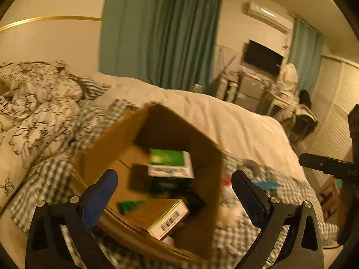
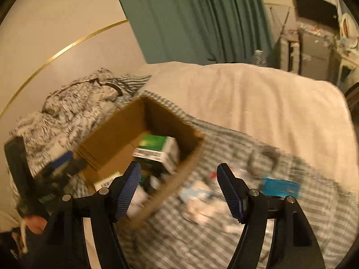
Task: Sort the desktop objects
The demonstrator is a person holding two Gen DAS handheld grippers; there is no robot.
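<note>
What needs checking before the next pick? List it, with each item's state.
1. Left tongs open and empty: ok, nothing sits between the blue pads.
2. Right tongs open and empty: ok.
3. Cardboard box open at the top with room inside: ok; the green-topped carton and the barcode box lie in it, bare floor shows beside them.
4. Items left outside the box: not ok; the blue packet and a grey ring lie on the checked cloth.
5. Exact shape and pose of the loose items: cannot tell, both views are blurred.
</note>
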